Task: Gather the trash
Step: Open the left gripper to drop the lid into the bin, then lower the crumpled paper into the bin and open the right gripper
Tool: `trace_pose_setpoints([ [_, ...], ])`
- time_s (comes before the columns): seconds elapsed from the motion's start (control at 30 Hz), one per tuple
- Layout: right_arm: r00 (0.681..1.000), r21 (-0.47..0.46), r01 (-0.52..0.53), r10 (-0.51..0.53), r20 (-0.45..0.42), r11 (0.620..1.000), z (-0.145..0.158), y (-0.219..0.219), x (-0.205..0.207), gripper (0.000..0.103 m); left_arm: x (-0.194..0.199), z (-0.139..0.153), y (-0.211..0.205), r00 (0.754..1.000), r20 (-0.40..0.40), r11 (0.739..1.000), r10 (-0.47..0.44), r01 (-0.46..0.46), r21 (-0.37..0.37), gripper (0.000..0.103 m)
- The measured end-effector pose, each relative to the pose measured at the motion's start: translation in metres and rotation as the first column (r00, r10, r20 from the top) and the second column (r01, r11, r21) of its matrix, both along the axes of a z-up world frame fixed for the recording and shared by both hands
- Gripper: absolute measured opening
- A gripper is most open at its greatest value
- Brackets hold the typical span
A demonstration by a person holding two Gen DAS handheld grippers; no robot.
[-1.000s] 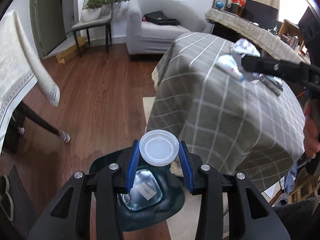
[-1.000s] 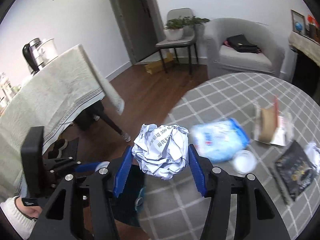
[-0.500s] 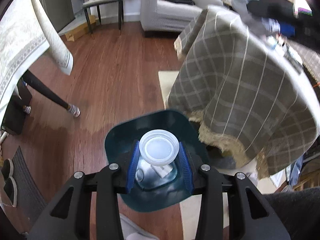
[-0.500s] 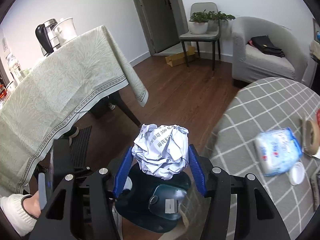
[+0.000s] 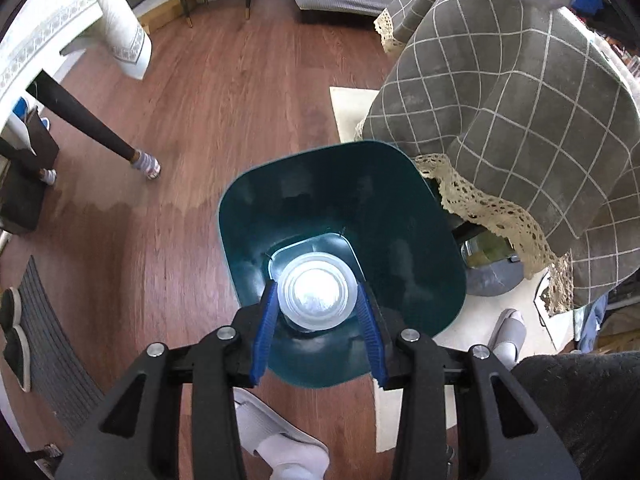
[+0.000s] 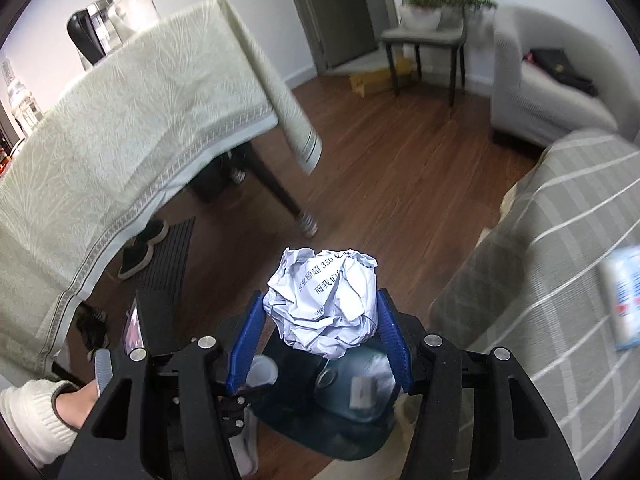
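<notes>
While both point down over the bin, left jaws clamp lid, right grip paper ball

Brown wood-plank floor. Grey checked tablecloth with lace trim, draped at right. Pale patterned tablecloth over a dark-legged table, kettle on top. Grey armchair holding a black bag. Chair bearing a potted plant. Ribbed dark mat with shoes.
</notes>
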State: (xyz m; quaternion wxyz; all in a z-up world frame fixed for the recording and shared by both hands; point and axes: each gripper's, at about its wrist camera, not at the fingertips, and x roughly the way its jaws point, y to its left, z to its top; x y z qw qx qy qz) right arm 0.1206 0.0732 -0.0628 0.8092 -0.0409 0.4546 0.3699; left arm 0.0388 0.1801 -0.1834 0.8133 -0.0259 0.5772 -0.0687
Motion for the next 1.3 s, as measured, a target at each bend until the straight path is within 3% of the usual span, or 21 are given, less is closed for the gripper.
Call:
trace_pose_setpoints([
  [0.17, 0.999, -0.062, -0.020, 0.017, -0.039, 0.998, -0.019, 0.013, -0.002, 0.056, -0.003, -0.006, 0.004, 1.000, -0.011, 1.000, 0.000, 0.000, -0.028, 0.043],
  [0.23, 0.999, -0.074, -0.031, 0.027, -0.046, 0.997, -0.023, 0.017, -0.003, 0.057, -0.004, -0.008, 0.004, 1.000, -0.015, 1.000, -0.003, 0.002, -0.029, 0.057],
  [0.37, 0.997, -0.106, -0.035, 0.029, -0.065, 0.994, -0.035, 0.022, -0.003, 0.056, -0.005, -0.007, 0.007, 1.000, -0.014, 1.000, 0.000, 0.000, -0.021, 0.057],
  [0.57, 0.994, -0.159, -0.045, 0.030, -0.101, 0.986, -0.058, 0.026, -0.003, 0.056, -0.006, 0.015, 0.019, 0.998, 0.059, 0.999, 0.031, -0.029, -0.027, 0.057],
  [0.8, 0.990, -0.194, -0.072, 0.046, -0.136, 0.978, -0.080, 0.036, -0.009, 0.056, -0.007, 0.053, 0.022, 0.983, 0.176, 0.998, 0.053, -0.046, -0.043, 0.048],
  [1.3, 0.976, -0.282, -0.121, 0.062, -0.209, 0.952, -0.125, 0.029, -0.022, 0.056, -0.001, 0.114, 0.025, 0.941, 0.319, 0.991, 0.113, -0.084, -0.103, 0.026],
])
